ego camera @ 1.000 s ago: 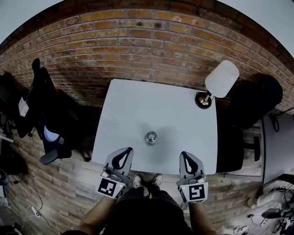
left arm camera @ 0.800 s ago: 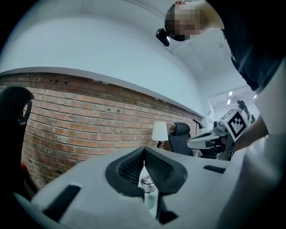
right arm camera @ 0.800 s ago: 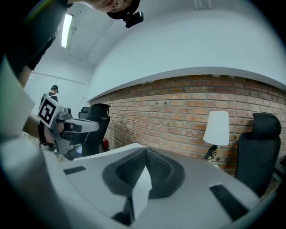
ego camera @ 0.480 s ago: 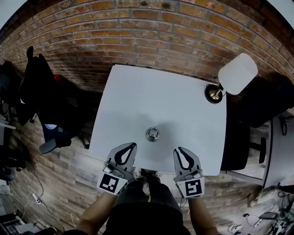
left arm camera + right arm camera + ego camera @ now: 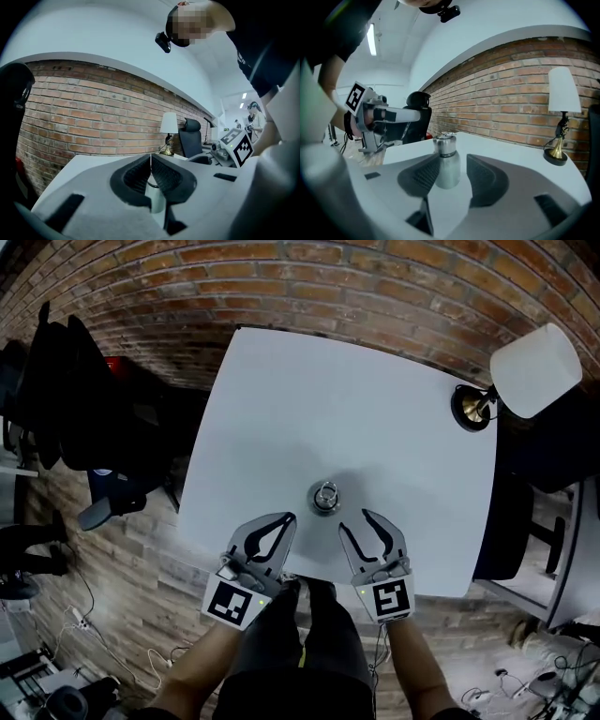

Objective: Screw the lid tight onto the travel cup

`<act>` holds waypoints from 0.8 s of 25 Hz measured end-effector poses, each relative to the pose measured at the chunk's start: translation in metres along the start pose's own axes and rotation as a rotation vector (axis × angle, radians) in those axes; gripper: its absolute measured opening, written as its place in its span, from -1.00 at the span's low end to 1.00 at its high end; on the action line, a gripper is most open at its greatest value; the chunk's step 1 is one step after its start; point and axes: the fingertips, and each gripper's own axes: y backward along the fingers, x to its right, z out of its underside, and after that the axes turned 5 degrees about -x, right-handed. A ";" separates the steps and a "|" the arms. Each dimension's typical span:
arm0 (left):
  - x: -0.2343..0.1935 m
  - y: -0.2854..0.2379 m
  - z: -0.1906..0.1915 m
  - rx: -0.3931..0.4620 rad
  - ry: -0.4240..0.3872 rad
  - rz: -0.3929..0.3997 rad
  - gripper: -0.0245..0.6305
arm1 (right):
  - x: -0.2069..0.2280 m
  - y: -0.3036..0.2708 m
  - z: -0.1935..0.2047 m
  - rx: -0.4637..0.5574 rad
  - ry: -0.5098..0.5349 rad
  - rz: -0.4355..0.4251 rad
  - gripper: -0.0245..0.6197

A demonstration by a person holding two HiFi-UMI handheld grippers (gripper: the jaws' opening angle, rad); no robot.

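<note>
A steel travel cup (image 5: 324, 496) with its lid (image 5: 445, 142) on top stands upright near the front of the white table (image 5: 309, 381). My left gripper (image 5: 287, 517) is shut and empty, its tips just left of the cup and short of it. In the left gripper view the cup (image 5: 154, 192) shows behind the closed jaws (image 5: 151, 157). My right gripper (image 5: 353, 519) is to the cup's right, and its jaws are opening. In the right gripper view the cup (image 5: 446, 164) stands just ahead of the gap between the jaws (image 5: 452, 161), with no pad touching it.
A lamp with a white shade (image 5: 534, 357) and brass base (image 5: 473, 407) stands at the table's far right corner. Dark office chairs (image 5: 103, 502) stand left of the table, another at the right. A brick wall (image 5: 309, 277) runs behind. The person's feet are at the near table edge.
Both grippers have moved forward over the table edge to either side of the cup. The right jaws have gone from shut to open. The head view has shifted.
</note>
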 end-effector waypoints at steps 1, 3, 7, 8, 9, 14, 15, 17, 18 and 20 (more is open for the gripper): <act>0.000 -0.004 0.003 -0.001 0.001 0.007 -0.85 | -0.001 -0.006 0.005 -0.003 0.001 -0.017 -0.30; 0.001 -0.011 0.009 -0.004 0.009 0.027 -0.85 | -0.003 -0.016 0.012 -0.008 0.006 -0.051 -0.24; 0.004 -0.023 0.019 -0.005 0.017 0.068 -0.84 | -0.009 -0.035 0.022 -0.009 0.032 -0.095 -0.14; 0.005 -0.025 0.020 -0.001 0.020 0.076 -0.84 | -0.011 -0.039 0.024 -0.007 0.037 -0.100 -0.12; 0.007 -0.028 0.021 0.002 0.021 0.086 -0.79 | -0.012 -0.043 0.025 -0.004 0.039 -0.104 -0.11; 0.015 -0.047 0.021 -0.009 -0.029 0.140 -0.49 | -0.017 -0.057 0.024 0.025 0.044 -0.145 0.00; 0.017 -0.050 0.021 -0.011 -0.031 0.150 -0.42 | -0.018 -0.058 0.025 0.027 0.052 -0.151 0.01; 0.018 -0.052 0.024 -0.027 -0.037 0.162 -0.33 | -0.020 -0.061 0.026 0.025 0.060 -0.158 0.02; 0.018 -0.054 0.026 -0.037 -0.044 0.166 -0.29 | -0.021 -0.064 0.026 0.024 0.064 -0.161 0.03; 0.017 -0.059 0.031 -0.059 -0.046 0.168 -0.20 | -0.024 -0.070 0.028 0.022 0.071 -0.166 0.04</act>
